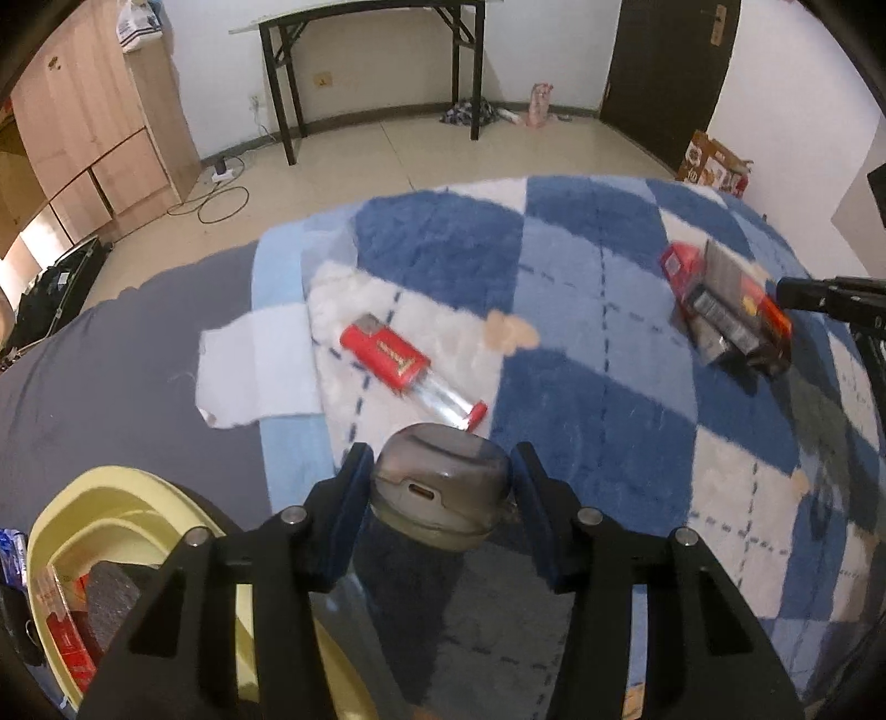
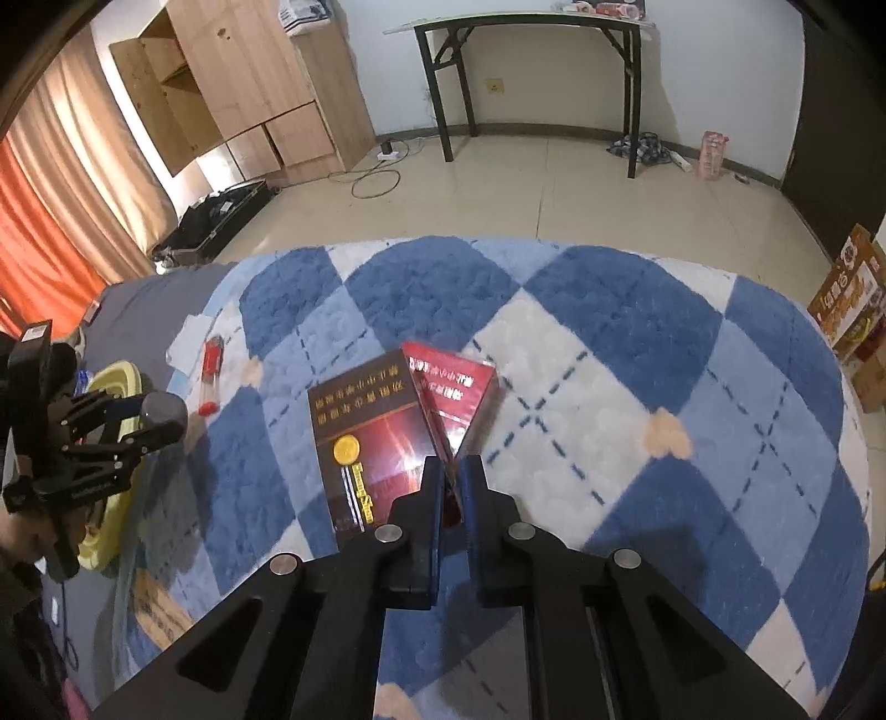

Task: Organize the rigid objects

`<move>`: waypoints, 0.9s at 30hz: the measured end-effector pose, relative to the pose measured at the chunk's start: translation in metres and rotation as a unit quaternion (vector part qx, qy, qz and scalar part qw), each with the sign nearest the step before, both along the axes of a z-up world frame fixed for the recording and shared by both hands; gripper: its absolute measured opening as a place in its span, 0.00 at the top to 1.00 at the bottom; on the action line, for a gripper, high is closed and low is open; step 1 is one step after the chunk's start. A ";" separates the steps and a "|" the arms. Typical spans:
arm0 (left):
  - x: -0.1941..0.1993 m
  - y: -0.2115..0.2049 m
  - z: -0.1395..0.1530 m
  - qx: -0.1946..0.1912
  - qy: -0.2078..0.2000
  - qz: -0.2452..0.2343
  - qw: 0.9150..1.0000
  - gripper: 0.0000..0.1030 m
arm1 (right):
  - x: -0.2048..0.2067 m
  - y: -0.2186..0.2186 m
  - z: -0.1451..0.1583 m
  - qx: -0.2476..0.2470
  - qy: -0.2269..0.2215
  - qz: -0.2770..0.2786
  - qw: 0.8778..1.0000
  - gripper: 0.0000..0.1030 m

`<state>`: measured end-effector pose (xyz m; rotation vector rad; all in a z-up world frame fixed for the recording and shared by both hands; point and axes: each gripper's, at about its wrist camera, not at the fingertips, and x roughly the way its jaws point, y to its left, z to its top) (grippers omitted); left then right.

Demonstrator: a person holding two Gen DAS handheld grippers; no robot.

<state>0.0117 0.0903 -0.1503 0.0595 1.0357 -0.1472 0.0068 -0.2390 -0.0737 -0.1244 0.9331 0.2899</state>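
My left gripper (image 1: 441,453) is shut on a rounded grey case (image 1: 440,490) with a charging port, held above the blanket's left part. Beyond it lies a red and clear lighter (image 1: 407,371). A yellow basin (image 1: 119,501) at the lower left holds a red box and a dark grey thing. In the right wrist view my right gripper (image 2: 451,465) is shut on the near edge of a red box (image 2: 451,385), which leans tilted against a flat dark brown box (image 2: 362,443). The left gripper (image 2: 160,415) with the grey case shows at the left, over the basin (image 2: 119,376).
A blue and white checked blanket (image 1: 581,387) covers a grey sheet (image 1: 111,376); a white tissue (image 1: 252,371) lies at the blanket's left edge. Past the bed come tiled floor, a black folding table (image 2: 531,33), a wooden cupboard (image 2: 249,83) and a cardboard box (image 2: 853,299).
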 end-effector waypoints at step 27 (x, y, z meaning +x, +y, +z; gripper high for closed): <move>-0.007 0.018 -0.005 -0.036 -0.014 0.045 0.998 0.49 | 0.012 0.051 -0.029 -0.078 -0.001 0.061 0.995 0.44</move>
